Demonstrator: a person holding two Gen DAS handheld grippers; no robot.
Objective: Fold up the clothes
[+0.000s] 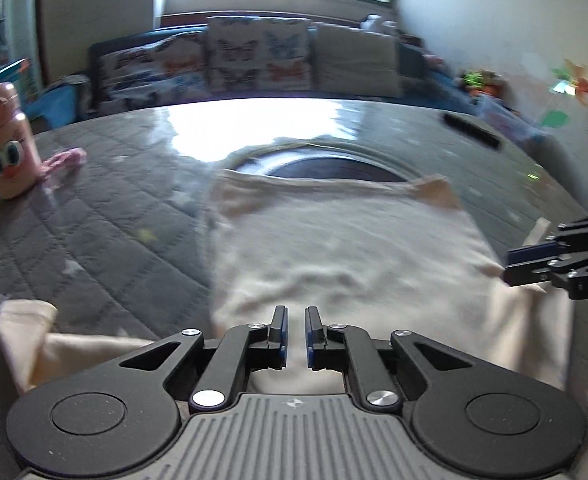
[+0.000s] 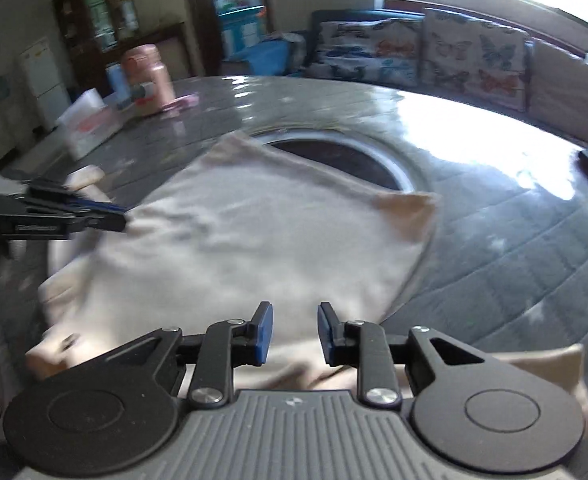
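A cream garment (image 1: 346,248) lies spread on the grey quilted table (image 1: 105,216), its far edge over a round dark recess (image 1: 334,168). A sleeve (image 1: 25,320) sticks out at the near left. My left gripper (image 1: 295,330) hovers over the garment's near edge, jaws a little apart with nothing between them. My right gripper (image 1: 510,264) shows at the garment's right edge. In the right wrist view the right gripper (image 2: 294,330) is open above the garment (image 2: 253,232), and the left gripper (image 2: 121,218) sits at the cloth's left edge.
A pink bottle with cartoon eyes (image 1: 7,144) and a pink cloth scrap (image 1: 63,160) stand at the table's far left. A white box (image 2: 89,124) lies beside the bottle. A dark flat object (image 1: 472,130) lies at the far right. A sofa with butterfly cushions (image 1: 257,54) stands behind.
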